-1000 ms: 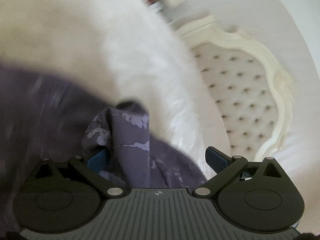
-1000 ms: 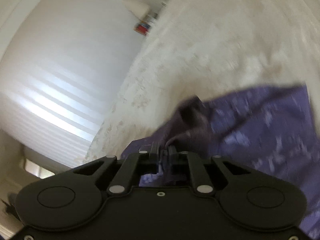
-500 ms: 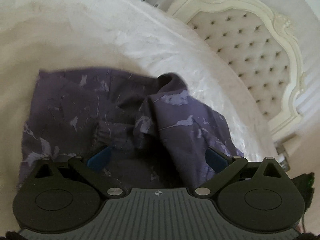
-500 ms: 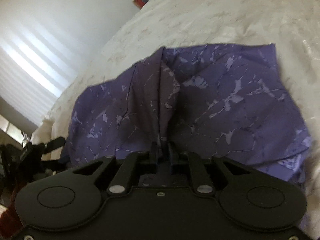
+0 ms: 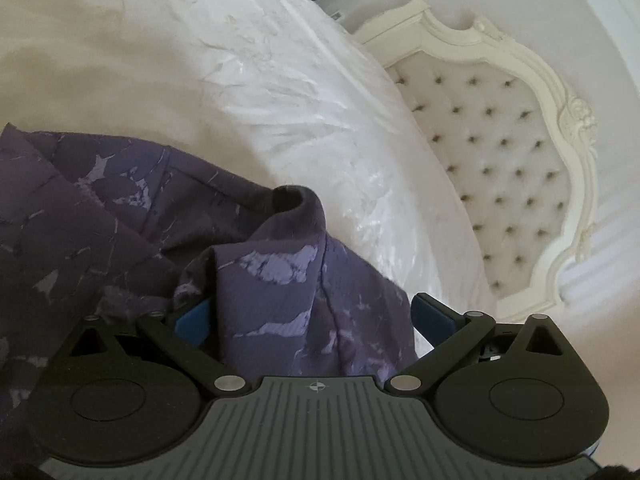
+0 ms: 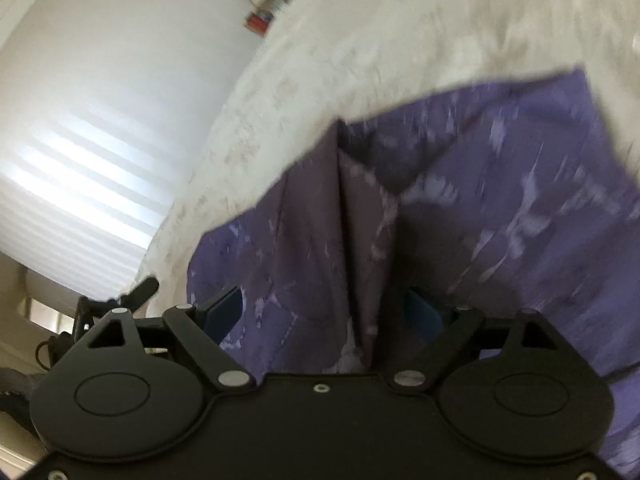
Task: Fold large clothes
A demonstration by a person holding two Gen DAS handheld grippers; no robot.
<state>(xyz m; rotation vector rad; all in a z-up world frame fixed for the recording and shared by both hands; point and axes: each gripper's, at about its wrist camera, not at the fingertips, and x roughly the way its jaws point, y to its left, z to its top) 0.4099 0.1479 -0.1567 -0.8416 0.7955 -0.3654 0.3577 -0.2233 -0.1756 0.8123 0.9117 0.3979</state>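
Observation:
A purple patterned garment (image 5: 120, 216) lies on a cream bedspread (image 5: 100, 60). In the left wrist view a raised fold of it stands between the wide-apart blue pads of my left gripper (image 5: 312, 316), which is open. In the right wrist view the garment (image 6: 500, 200) spreads over the bed with a ridge of cloth running up the middle. My right gripper (image 6: 324, 312) is open, its blue pads (image 6: 224, 312) apart on either side of that ridge.
A tufted cream headboard (image 5: 504, 160) stands to the right of the bed in the left wrist view. A white wall and bright window blinds (image 6: 80, 184) are on the left in the right wrist view. Small items (image 6: 260, 20) sit far off by the wall.
My right gripper was shut on the cloth ridge and now has opened, letting it go. My left gripper stayed open. Both views shifted closer over the garment.

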